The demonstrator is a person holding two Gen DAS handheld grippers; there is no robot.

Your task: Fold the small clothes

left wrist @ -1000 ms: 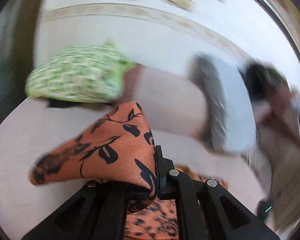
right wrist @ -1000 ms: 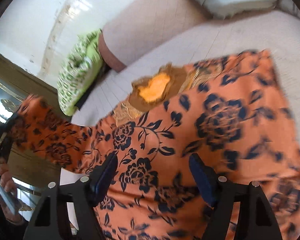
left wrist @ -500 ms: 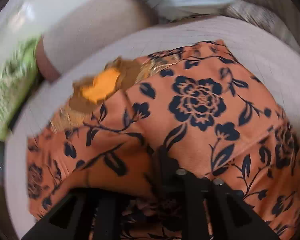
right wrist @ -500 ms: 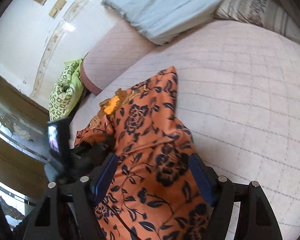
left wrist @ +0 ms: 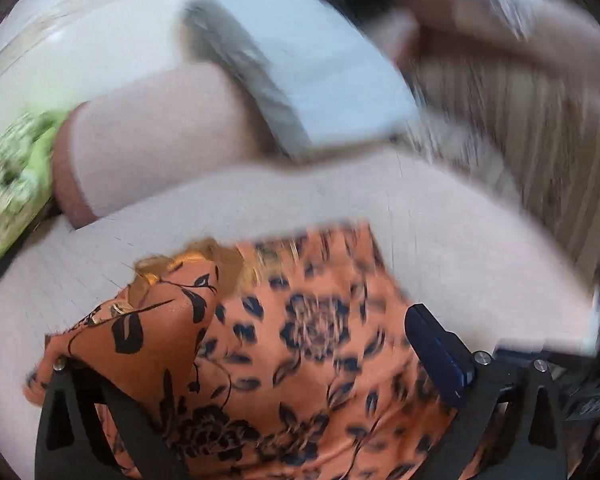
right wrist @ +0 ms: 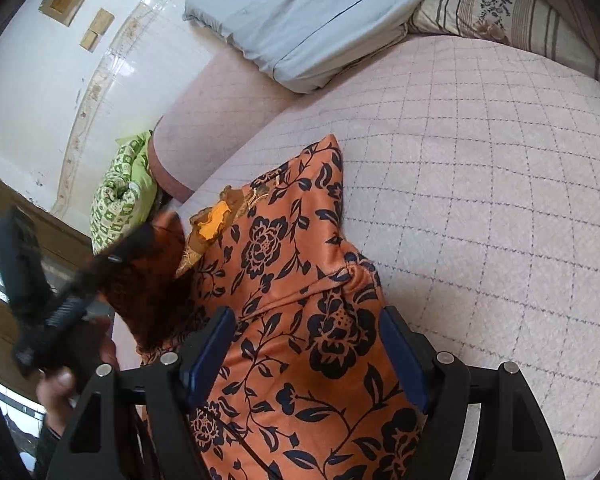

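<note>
One side of the orange garment [right wrist: 300, 280] lay folded over on the bed [right wrist: 480, 180]; more folding remained. The left tool [left wrist: 256, 364] was opening, fabric draped on it; the right tool [right wrist: 306, 356] hung open.

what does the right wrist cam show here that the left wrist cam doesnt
Only the right wrist view: the left gripper seen from outside, blurred, with a hand on its handle; the wooden blocks on the wall.

Only the left wrist view: the left gripper's own jaws opening, a flap of the orange floral garment draped over one finger.

Both: the garment on the quilted pink bed, the blue pillow, the green patterned cushion, the striped pillow.
</note>
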